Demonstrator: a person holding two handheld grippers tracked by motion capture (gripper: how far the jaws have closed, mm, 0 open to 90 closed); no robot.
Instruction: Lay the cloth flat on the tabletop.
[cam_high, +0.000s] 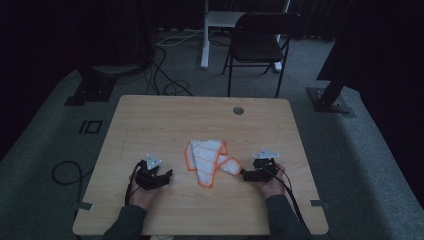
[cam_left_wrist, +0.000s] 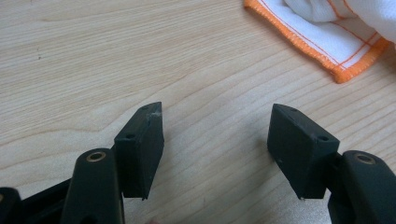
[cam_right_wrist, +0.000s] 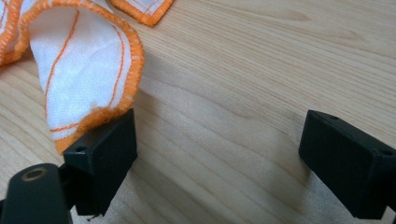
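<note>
The crumpled cloth (cam_high: 210, 161) lies mid-tabletop (cam_high: 150, 120) between my hands. My left claw (cam_high: 167, 175) and right claw (cam_high: 245, 174) rest released and empty on either side, the right one nearly touching its orange hem, ready to take opposite edges.

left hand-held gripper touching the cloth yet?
Apart. The left gripper view shows the left hand-held gripper open over bare table, with wood grain plainly visible between its jaws and the cloth.

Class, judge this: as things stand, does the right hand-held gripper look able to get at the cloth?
Probably yes. The right hand-held gripper is open beside the cloth, with the cloth's orange edge at one jaw and nothing between them.
</note>
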